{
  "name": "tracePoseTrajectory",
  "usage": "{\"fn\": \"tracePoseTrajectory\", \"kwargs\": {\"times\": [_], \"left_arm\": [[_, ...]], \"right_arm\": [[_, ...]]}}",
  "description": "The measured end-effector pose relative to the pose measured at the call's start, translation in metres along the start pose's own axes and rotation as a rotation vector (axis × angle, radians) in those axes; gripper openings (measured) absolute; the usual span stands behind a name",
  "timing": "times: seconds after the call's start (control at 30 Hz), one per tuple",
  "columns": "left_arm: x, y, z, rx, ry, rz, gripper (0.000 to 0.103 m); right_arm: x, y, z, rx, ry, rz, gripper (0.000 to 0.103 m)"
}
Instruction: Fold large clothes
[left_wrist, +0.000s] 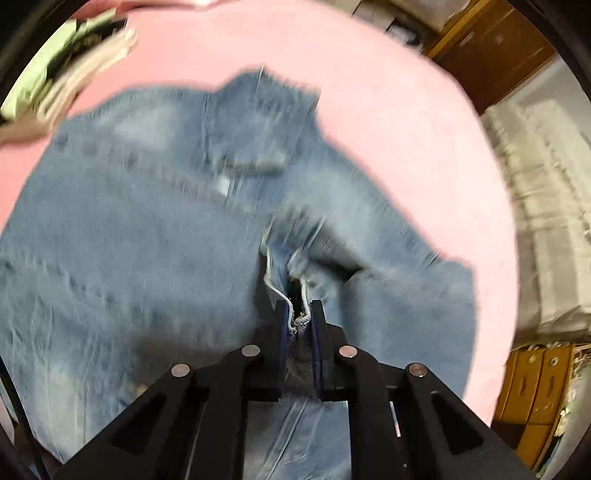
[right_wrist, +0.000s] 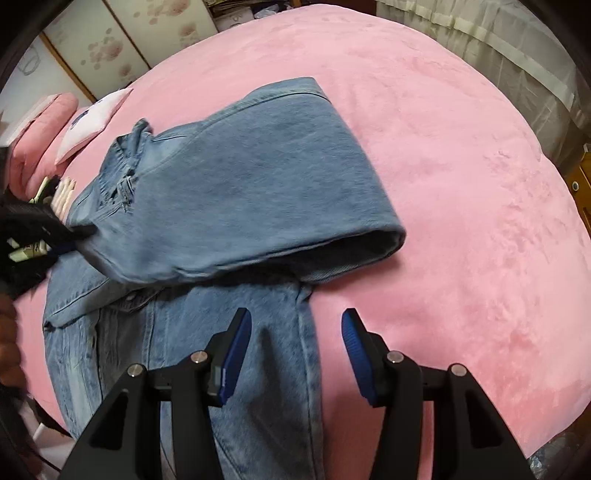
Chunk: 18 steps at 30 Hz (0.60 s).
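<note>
Pink plush bedding (right_wrist: 461, 184) is covering the whole bed, and blue jeans (right_wrist: 258, 192) are lying across it, one leg doubled over the other with its hem opening toward the bare cover. Folded clothes (left_wrist: 74, 62) are sitting stacked beyond the denim, blurred past telling apart. Left gripper (left_wrist: 300, 321) is pinching a frayed denim edge tight between its blue pads. Right gripper (right_wrist: 295, 332) is hovering with jaws apart, straddling the lower leg's edge and clasping nothing.
</note>
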<state>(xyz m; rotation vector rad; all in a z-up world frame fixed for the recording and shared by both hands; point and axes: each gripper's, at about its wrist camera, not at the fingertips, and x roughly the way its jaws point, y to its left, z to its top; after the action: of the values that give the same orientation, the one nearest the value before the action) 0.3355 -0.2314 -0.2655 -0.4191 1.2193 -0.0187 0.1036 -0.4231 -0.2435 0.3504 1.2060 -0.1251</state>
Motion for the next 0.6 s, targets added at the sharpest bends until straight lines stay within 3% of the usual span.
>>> {"fn": "tracePoseTrajectory", "kwargs": {"times": [0.1,0.33,0.47,0.6], "left_arm": [[-0.021,-0.008,0.021,0.006,-0.064,-0.041,0.008],[-0.067,0.035,0.051,0.001,-0.148,-0.042,0.007],[-0.096,0.080,0.065,-0.089,-0.216,0.033,0.007],[-0.132,0.122,0.081,-0.113,-0.341,0.182,0.007]], "right_arm": [[0.005,0.000,0.002,0.006,0.006,-0.005,0.051],[0.014,0.006,0.006,-0.016,0.023,-0.028,0.051],[0.013,0.009,0.009,-0.039,-0.002,-0.048,0.051],[0.012,0.012,0.012,-0.063,-0.013,-0.034,0.051]]}}
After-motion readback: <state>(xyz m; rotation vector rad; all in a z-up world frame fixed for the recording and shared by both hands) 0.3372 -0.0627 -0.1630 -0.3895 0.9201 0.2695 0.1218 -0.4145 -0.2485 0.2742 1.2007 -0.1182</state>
